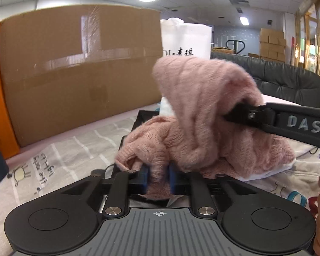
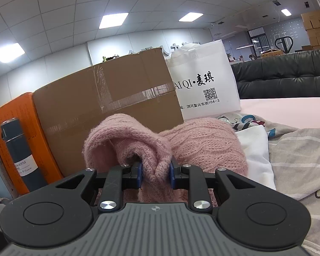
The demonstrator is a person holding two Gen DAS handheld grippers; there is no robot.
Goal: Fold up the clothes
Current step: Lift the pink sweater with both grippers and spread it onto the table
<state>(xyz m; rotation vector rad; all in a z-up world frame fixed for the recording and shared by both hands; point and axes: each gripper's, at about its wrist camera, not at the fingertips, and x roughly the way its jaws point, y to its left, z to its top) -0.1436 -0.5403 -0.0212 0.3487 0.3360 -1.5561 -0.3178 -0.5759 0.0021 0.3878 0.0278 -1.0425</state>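
My left gripper (image 1: 159,179) has its blue fingers (image 1: 146,178) clamped on a fold of the pink sweater (image 1: 198,111). My right gripper (image 2: 155,176) pinches another bunch of the same sweater (image 2: 202,136); in the left wrist view it reaches in from the right (image 1: 236,115), lifting a hump of knit. The sweater sits bunched on the bed (image 1: 70,155), over a grey checked sheet, near the cardboard box (image 2: 108,106) and white bag (image 2: 204,85) along the far edge.

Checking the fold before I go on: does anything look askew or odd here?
The pink sweater is bunched, not flat. The left gripper and right gripper each pinch a wad of it, over a grey striped sheet. Nothing is spilled or visibly damaged.
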